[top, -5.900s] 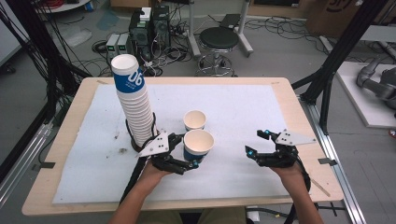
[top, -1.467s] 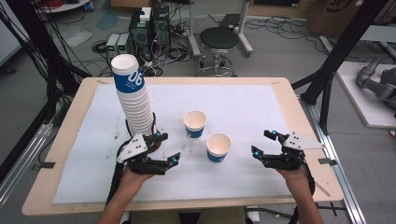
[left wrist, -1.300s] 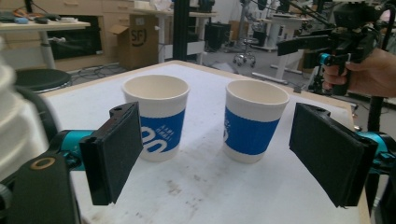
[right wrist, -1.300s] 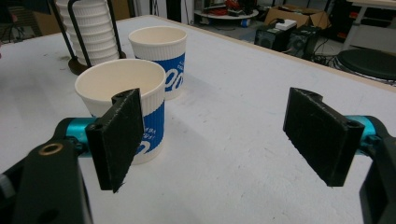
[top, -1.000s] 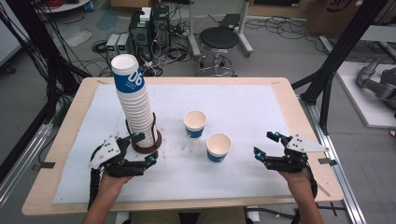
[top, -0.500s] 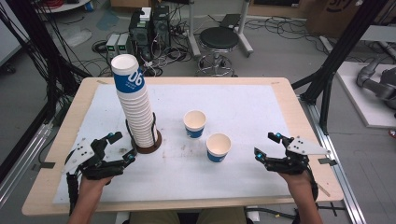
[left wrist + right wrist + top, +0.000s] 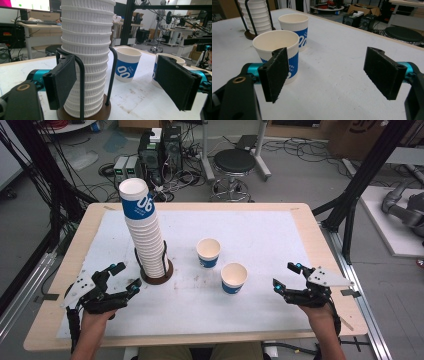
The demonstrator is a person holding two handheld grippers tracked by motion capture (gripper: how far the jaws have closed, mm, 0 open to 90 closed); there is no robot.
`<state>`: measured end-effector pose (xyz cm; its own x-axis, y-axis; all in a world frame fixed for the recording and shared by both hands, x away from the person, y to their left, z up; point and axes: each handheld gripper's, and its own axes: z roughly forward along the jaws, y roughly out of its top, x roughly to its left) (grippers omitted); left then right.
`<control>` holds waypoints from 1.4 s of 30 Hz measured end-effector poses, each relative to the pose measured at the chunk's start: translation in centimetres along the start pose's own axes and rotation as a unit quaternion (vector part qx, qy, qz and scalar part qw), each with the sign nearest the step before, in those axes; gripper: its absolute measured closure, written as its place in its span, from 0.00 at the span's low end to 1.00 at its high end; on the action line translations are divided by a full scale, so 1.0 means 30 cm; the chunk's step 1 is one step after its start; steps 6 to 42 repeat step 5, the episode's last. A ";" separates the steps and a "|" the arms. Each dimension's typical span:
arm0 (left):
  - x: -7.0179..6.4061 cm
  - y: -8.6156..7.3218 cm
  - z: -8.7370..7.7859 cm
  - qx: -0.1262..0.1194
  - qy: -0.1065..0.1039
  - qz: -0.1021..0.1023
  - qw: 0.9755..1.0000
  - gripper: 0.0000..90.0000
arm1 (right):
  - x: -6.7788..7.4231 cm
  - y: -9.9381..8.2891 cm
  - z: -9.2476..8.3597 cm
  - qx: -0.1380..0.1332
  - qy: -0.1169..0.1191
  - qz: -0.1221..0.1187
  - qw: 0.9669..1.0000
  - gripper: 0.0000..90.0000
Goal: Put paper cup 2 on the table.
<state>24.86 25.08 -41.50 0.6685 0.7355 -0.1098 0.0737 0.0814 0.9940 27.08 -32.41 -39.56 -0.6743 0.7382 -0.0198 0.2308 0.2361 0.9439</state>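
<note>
Two handheld grippers are being held low over a white-covered table (image 7: 280, 225), seen from above. The left gripper (image 7: 125, 279) is being held released, jaws wide apart, nothing between them, just left of a tall cup stack (image 7: 145, 237) standing in a wire holder w/ a round brown base (image 7: 157, 275). The right gripper (image 7: 286, 275) is likewise being held released & empty, near the table's right edge. Two loose paper cups are being left upright mid-table: near cup (image 7: 234, 278) well apart from the right gripper, far cup (image 7: 208, 252) just behind it.

The top cup of the stack (image 7: 136, 200) reads "06" on its blue band.
</note>
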 end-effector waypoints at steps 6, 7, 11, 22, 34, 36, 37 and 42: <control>-0.006 -0.007 0.004 0.005 -0.002 0.003 1.000 0.20 | 0.000 -0.001 -0.002 0.000 0.000 -0.002 1.000 0.23; -0.006 -0.007 0.004 0.005 -0.002 0.003 1.000 0.20 | 0.000 -0.001 -0.002 0.000 0.000 -0.002 1.000 0.23; -0.006 -0.007 0.004 0.005 -0.002 0.003 1.000 0.20 | 0.000 -0.001 -0.002 0.000 0.000 -0.002 1.000 0.23; -0.006 -0.007 0.004 0.005 -0.002 0.003 1.000 0.20 | 0.000 -0.001 -0.002 0.000 0.000 -0.002 1.000 0.23; -0.006 -0.007 0.004 0.005 -0.002 0.003 1.000 0.20 | 0.000 -0.001 -0.002 0.000 0.000 -0.002 1.000 0.23; -0.006 -0.007 0.004 0.005 -0.002 0.003 1.000 0.20 | 0.000 -0.001 -0.002 0.000 0.000 -0.002 1.000 0.23; -0.006 -0.007 0.004 0.005 -0.002 0.003 1.000 0.20 | 0.000 -0.001 -0.002 0.000 0.000 -0.002 1.000 0.23; -0.006 -0.007 0.004 0.005 -0.002 0.003 1.000 0.20 | 0.000 -0.001 -0.002 0.000 0.000 -0.002 1.000 0.23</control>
